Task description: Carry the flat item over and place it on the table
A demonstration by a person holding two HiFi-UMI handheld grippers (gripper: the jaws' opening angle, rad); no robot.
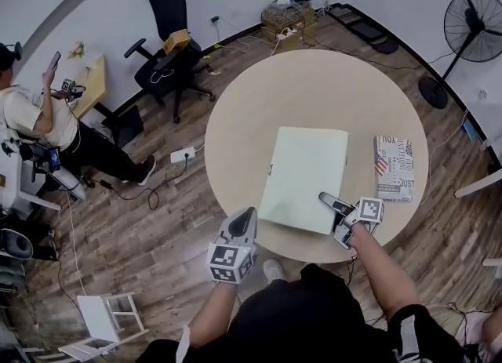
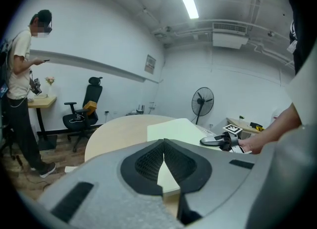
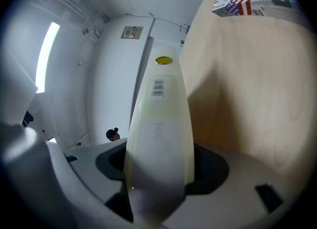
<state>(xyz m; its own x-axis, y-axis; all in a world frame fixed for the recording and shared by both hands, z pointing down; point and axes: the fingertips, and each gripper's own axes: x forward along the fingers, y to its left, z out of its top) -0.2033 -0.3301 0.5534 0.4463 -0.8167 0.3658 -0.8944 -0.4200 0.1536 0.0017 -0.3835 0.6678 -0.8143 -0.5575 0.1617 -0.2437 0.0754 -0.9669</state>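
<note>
One round table (image 1: 314, 87). One flat box (image 1: 304, 177), pale green, lying flat on the table near the middle, near edge close to the rim. One printed box (image 1: 394, 167) to its right, apart from it, newsprint pattern with a US flag; lettering mostly too small, "JUST" partly legible.

Two grippers, each with one marker cube. Right gripper (image 1: 334, 215) clamped on the flat box's near right corner, one jaw over the top face, one under. Right gripper view: box edge fills the gap between the pads; on that edge one barcode label (image 3: 158, 87), digits unreadable, and one round yellow sticker (image 3: 164, 60). Left gripper (image 1: 246, 217) off the table's near edge, just beside the flat box's near left corner, not touching; jaws together, nothing between them.

Background: one office chair (image 1: 165, 48), one standing fan (image 1: 473, 26), one other person (image 1: 35, 114) at far left holding a phone.
</note>
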